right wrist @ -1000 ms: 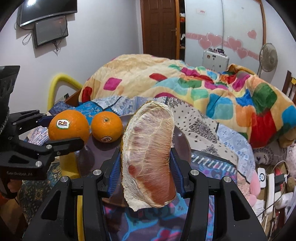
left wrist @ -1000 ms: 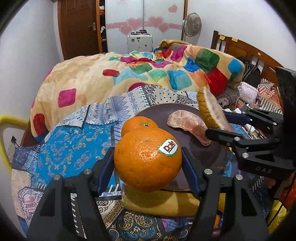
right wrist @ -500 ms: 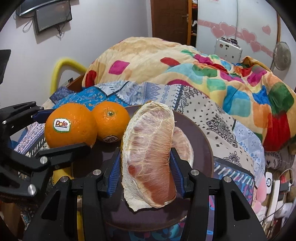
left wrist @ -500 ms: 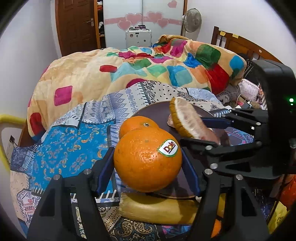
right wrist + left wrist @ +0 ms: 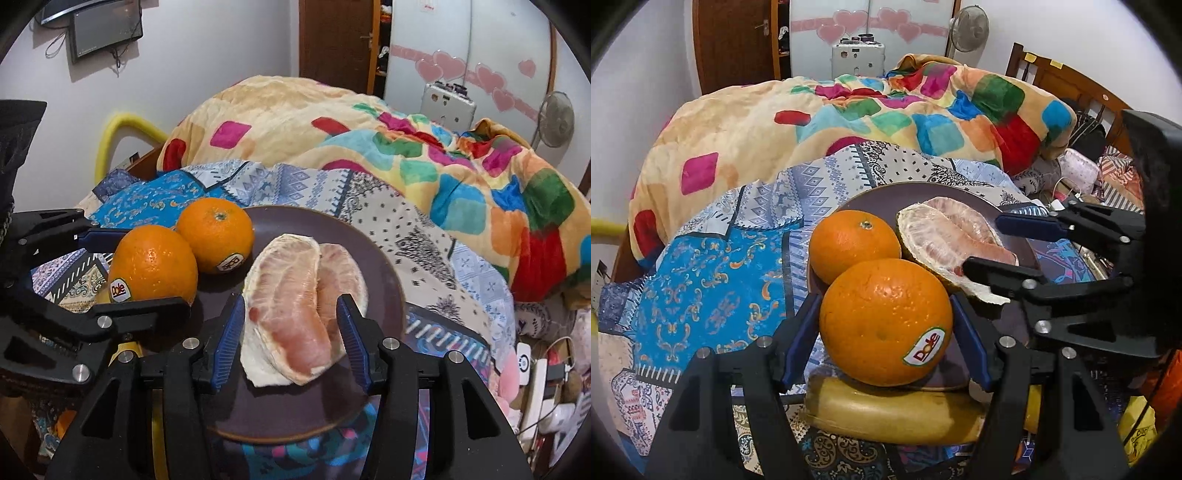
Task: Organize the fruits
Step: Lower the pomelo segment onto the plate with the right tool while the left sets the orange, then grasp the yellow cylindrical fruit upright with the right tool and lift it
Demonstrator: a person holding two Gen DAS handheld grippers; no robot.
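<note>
1. The left gripper (image 5: pixel 886 325) reaches in level over the near edge of the plate, its blue-padded jaws pressed against both sides of a Dole-stickered orange (image 5: pixel 885 321) and holding it just above the rim.
2. The right gripper (image 5: pixel 291 332) comes in from the opposite side, its jaws spread and standing apart from a peeled pomelo segment (image 5: pixel 286 306), which lies between them on the plate; a gap shows on either side of the fruit.
3. The held orange is round and glossy, its oval sticker turned toward the lower right in the left wrist view.
4. The pomelo segment is pale pink with white pith along its lower edge, and it leans against a second pomelo segment (image 5: pixel 341 273) just behind it.
5. A second orange (image 5: pixel 854 245), stem scar up, sits on the plate's left side, touching or nearly touching the held orange.
6. The dark purple plate (image 5: pixel 373 251) carries the second orange and both pomelo segments; the held orange overhangs its near-left edge.
7. A yellow banana (image 5: pixel 892 413) lies just below the plate's near rim, under the held orange.
8. The plate rests on a patterned blue and white sheet (image 5: pixel 713 280), with a multicoloured patchwork quilt (image 5: pixel 871 114) heaped behind it.
</note>
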